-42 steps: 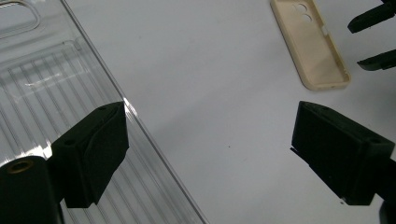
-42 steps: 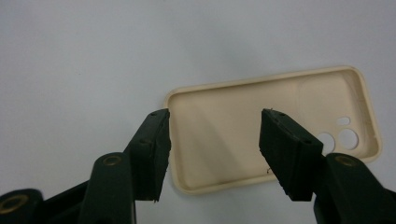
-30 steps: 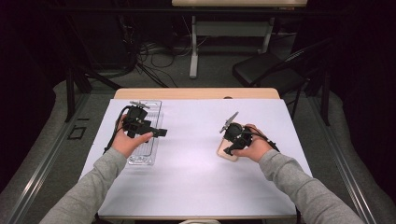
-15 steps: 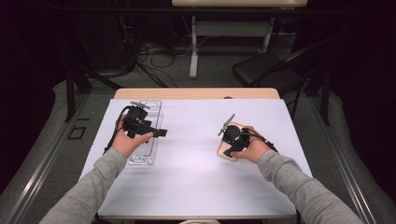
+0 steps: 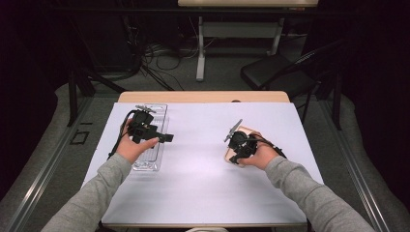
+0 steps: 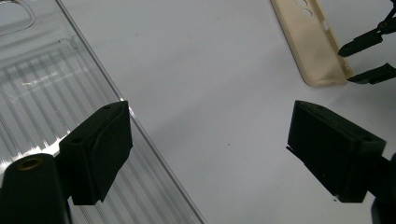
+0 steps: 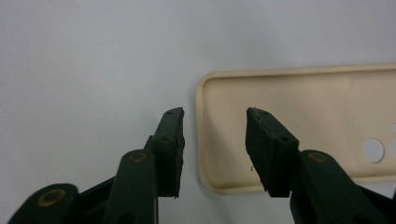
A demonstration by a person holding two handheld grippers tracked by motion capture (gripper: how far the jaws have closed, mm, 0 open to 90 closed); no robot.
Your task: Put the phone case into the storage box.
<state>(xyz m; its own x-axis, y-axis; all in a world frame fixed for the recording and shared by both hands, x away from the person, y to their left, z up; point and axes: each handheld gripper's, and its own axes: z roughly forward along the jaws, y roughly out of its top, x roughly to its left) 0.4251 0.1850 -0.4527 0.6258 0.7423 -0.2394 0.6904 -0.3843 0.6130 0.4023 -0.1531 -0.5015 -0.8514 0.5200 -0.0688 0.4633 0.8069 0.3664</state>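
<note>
The cream phone case [image 7: 299, 126] lies hollow side up on the right part of the white table [image 5: 203, 183]; the right gripper [image 7: 214, 140] hangs over the case's short end, one jaw outside its rim and one over its inside, jaws narrow and just now closing, not yet pressing; the left gripper [image 6: 205, 154] stands wide and empty, one jaw over the clear plastic tray [image 6: 42, 93].

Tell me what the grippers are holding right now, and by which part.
Nothing is held yet. The right gripper has just been closing, its fingers straddling the end rim of the cream phone case without pressing. The left gripper stands open beside the clear tray.
</note>
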